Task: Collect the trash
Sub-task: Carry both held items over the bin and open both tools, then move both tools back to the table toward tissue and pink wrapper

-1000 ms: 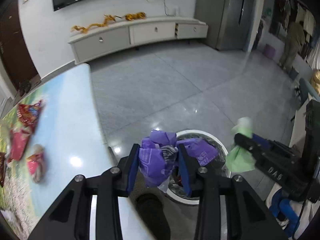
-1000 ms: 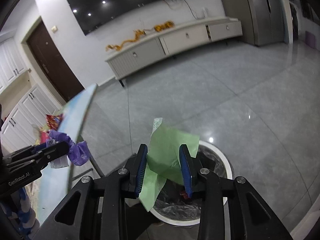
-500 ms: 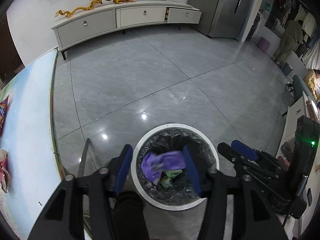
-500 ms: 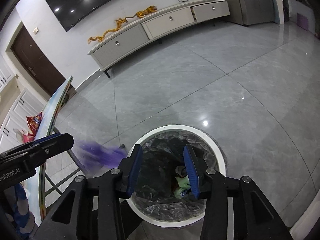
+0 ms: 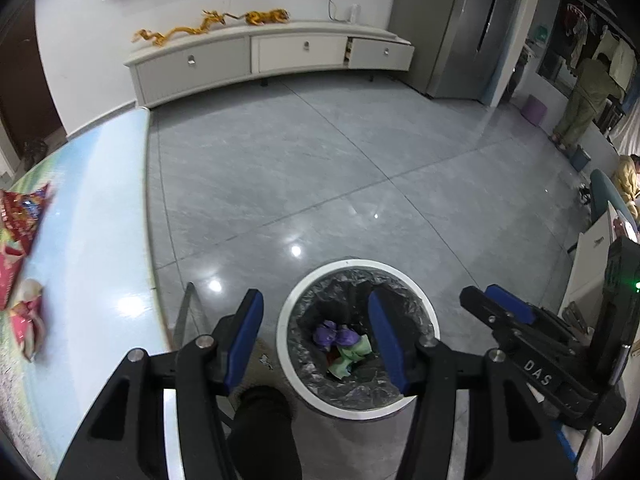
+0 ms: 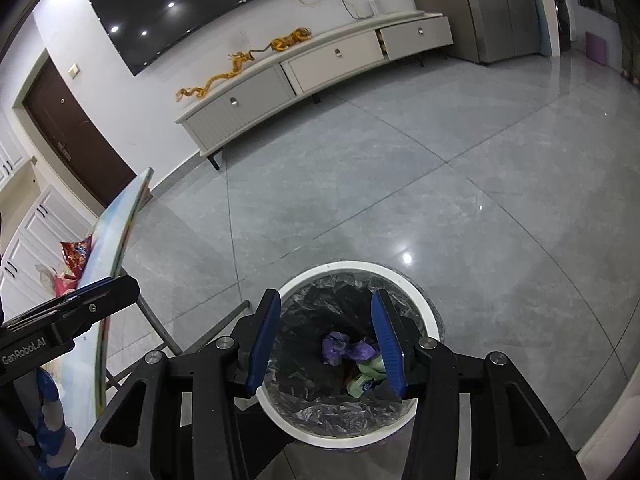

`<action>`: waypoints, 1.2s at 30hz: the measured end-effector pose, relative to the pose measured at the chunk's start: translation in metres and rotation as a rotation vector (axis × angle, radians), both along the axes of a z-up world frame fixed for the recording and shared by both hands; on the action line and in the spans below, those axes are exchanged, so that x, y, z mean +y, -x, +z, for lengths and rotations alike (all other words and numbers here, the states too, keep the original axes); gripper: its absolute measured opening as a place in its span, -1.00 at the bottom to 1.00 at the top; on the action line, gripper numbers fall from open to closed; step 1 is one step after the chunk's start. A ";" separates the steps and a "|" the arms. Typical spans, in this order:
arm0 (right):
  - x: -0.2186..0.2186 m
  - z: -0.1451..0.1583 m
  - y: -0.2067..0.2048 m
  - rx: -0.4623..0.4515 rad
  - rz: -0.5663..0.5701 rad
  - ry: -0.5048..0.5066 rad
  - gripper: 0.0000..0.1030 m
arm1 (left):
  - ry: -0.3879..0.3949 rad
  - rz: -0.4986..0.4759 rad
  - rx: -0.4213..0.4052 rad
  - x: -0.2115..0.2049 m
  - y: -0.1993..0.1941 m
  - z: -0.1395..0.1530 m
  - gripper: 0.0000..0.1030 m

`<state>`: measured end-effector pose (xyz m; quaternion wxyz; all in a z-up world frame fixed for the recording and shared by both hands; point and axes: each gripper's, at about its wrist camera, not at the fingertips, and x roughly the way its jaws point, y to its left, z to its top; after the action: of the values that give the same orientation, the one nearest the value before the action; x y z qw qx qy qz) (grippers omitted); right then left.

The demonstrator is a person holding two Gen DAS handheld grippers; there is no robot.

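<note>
**Both grippers spread wide above the lined bin**

At the far left of the left wrist view, red snack wrappers [image 5: 18, 232] lie on the glossy table [image 5: 96, 216], well apart from the bin. Just right of the table edge, the left gripper [image 5: 316, 338] hangs over the floor with its blue-padded fingers [image 5: 244, 336] spread wide and nothing between them; the right-hand finger sits over the bin's mouth, the left-hand one outside its rim. The trash bin [image 5: 290, 360] (white rim, black liner) stands on the grey tiled floor [image 5: 320, 184] beside the table. Down inside it lie a crumpled purple bag [image 5: 334, 335] and, touching it on the right, a crumpled green wrapper [image 5: 348, 356]. Further right in the same view, the right gripper [image 5: 494, 308] reaches in from the side, beside the bin.

From the right wrist view, the right gripper [image 6: 324, 338] is likewise wide apart and empty, both fingers framing the bin [image 6: 424, 304], with the purple bag [image 6: 344, 348] and green wrapper [image 6: 366, 376] lying at the bottom between them.
</note>
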<state>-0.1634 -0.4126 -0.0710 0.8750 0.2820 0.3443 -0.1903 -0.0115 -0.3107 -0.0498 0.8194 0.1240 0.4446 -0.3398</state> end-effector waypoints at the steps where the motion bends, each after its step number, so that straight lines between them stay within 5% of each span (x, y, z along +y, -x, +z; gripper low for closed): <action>1: 0.002 0.003 0.001 -0.004 0.002 0.005 -0.09 | 0.002 0.005 -0.008 0.004 0.002 0.003 0.03; 20: 0.079 0.084 -0.002 -0.085 0.122 0.145 -0.08 | 0.126 0.157 -0.132 0.143 0.019 0.060 0.17; 32: 0.165 0.137 -0.021 -0.125 0.275 0.260 -0.01 | 0.188 0.379 -0.182 0.291 0.017 0.065 0.18; 36: 0.192 0.148 -0.030 -0.134 0.316 0.279 -0.01 | 0.199 0.473 -0.210 0.346 0.019 0.062 0.37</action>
<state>-0.1329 -0.2206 0.0770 0.9455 0.1127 0.2957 -0.0774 -0.0302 0.0352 0.0117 0.9257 -0.0299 0.3386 -0.1660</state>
